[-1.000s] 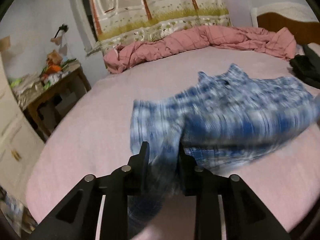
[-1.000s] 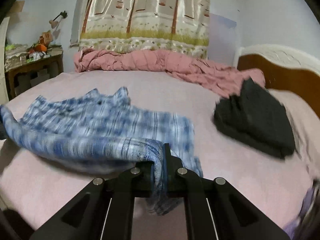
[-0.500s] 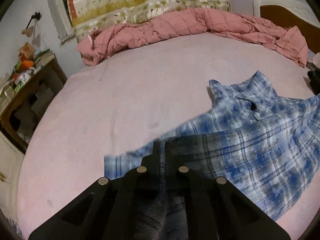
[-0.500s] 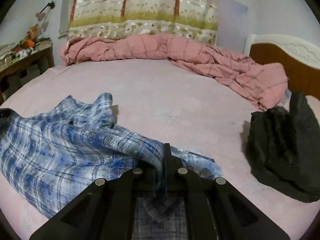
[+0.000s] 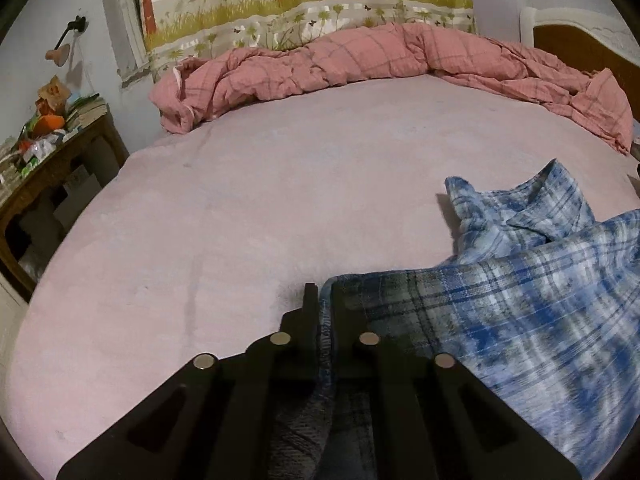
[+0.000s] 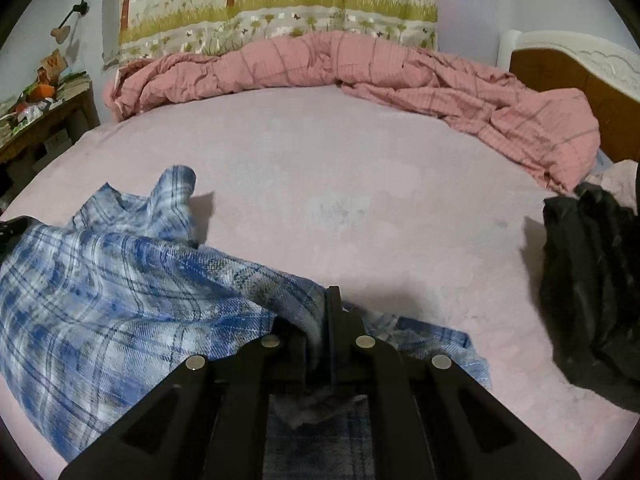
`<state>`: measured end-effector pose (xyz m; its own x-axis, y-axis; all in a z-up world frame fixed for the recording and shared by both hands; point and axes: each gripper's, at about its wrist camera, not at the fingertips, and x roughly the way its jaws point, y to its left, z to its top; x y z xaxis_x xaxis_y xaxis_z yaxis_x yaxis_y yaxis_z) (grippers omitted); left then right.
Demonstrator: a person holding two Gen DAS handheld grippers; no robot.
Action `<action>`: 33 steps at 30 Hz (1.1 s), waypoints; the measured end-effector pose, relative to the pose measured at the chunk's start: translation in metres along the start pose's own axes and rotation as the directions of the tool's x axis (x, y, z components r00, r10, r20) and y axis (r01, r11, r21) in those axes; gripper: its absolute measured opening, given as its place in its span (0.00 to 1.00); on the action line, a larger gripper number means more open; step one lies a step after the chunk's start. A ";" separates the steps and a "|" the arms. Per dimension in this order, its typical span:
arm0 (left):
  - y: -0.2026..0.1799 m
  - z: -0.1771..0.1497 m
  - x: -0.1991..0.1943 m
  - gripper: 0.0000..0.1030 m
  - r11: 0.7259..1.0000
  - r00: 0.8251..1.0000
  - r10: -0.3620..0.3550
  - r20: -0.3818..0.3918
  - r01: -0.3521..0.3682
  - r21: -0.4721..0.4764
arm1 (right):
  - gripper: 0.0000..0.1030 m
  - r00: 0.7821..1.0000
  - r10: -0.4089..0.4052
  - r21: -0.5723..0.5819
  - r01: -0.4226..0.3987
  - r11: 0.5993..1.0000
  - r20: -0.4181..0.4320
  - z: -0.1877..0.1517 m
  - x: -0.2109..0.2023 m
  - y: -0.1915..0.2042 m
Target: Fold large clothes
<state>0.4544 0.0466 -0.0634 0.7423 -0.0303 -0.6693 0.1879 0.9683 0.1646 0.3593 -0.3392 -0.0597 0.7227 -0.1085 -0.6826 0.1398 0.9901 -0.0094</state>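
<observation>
In the left wrist view, the left gripper [image 5: 322,300] is clamped on an edge of the blue plaid shirt [image 5: 520,320]. Its jaws have just been easing apart a little, yet the cloth is between them and looks pinched there, a thin fold running down the narrow gap. From that grip the shirt spreads off to the right across the pink bed sheet [image 5: 260,220]. The near part is a broad sheet of checked flannel, white and grey crossed with blue, lifted slightly and softened by blur. Behind it the collar [image 5: 520,208] stands up in two crumpled points. A rumpled pink quilt [image 5: 360,60] lies along the far edge of the bed, under a curtain [image 5: 300,4] printed with trees and grass. A cluttered wooden side table [image 5: 48,160] stands at the left.

In the right wrist view, the right gripper [image 6: 326,312] is closed tight on another edge of the shirt [image 6: 120,300], the fabric bunched between its fingers and hanging a little below them. The shirt drapes away to the left, its raised fold casting a shadow on the sheet [image 6: 340,180]; a lower layer lies flat on the bed beneath and to the right of the gripper. The collar [image 6: 168,196] points up at the far left. A dark garment [image 6: 592,300], probably black, lies heaped well apart at the right, near the wooden headboard [image 6: 560,76].
</observation>
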 end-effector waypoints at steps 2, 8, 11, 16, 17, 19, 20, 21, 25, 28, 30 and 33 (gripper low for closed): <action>0.006 -0.007 -0.003 0.36 0.998 1.000 -0.006 0.019 0.007 -0.056 | 0.17 1.000 0.002 0.010 -0.002 1.000 0.015 0.000 -0.005 -0.001; 0.020 -0.023 -0.069 0.83 0.991 0.982 0.010 0.191 0.016 -0.134 | 0.77 0.976 -0.081 0.151 0.050 0.987 0.204 -0.011 -0.052 -0.030; 0.035 -0.045 -0.104 0.97 0.975 0.968 0.025 0.249 0.031 -0.219 | 0.79 0.968 -0.054 0.195 0.005 0.981 0.246 -0.020 -0.072 -0.049; 0.062 -0.081 -0.112 0.98 0.950 0.986 0.024 0.168 0.030 -0.311 | 0.81 0.988 0.021 0.304 -0.068 0.950 0.154 -0.051 -0.068 -0.082; 0.069 -0.089 -0.108 0.98 0.941 0.990 0.007 0.139 0.040 -0.336 | 0.81 0.990 0.049 0.346 -0.092 0.934 0.130 -0.057 -0.066 -0.091; 0.078 -0.106 -0.100 0.98 0.923 0.997 -0.016 0.080 0.045 -0.383 | 0.81 0.984 0.126 0.402 -0.168 0.900 0.129 -0.066 -0.063 -0.103; 0.081 -0.114 -0.097 0.97 0.916 0.998 -0.032 0.057 0.052 -0.397 | 0.81 0.981 0.148 0.412 -0.186 0.892 0.122 -0.068 -0.061 -0.106; 0.083 -0.121 -0.095 0.96 0.907 0.996 -0.076 0.048 0.089 -0.412 | 0.79 0.981 0.168 0.413 -0.195 0.890 0.100 -0.070 -0.057 -0.105; 0.083 -0.132 -0.098 0.21 0.885 0.977 -0.209 0.050 0.210 -0.415 | 0.19 0.974 0.225 0.393 -0.219 0.893 0.031 -0.073 -0.043 -0.095; 0.081 -0.136 -0.112 0.07 0.898 0.981 -0.168 0.095 0.192 -0.395 | 0.08 0.976 0.202 0.341 -0.219 0.914 0.084 -0.072 -0.053 -0.088; 0.081 -0.133 -0.129 0.07 0.906 0.977 -0.135 0.163 0.189 -0.380 | 0.08 0.975 0.176 0.333 -0.212 0.919 0.135 -0.070 -0.062 -0.088; 0.078 -0.131 -0.122 0.08 0.924 0.986 -0.109 0.125 0.147 -0.352 | 0.08 0.983 0.151 0.335 -0.176 0.926 0.099 -0.069 -0.058 -0.086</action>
<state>0.2936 0.1580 -0.0641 0.7917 -0.1667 -0.5878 0.0565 0.9779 -0.2013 0.2583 -0.4119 -0.0693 0.7992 0.0344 -0.6001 0.2284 0.9061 0.3561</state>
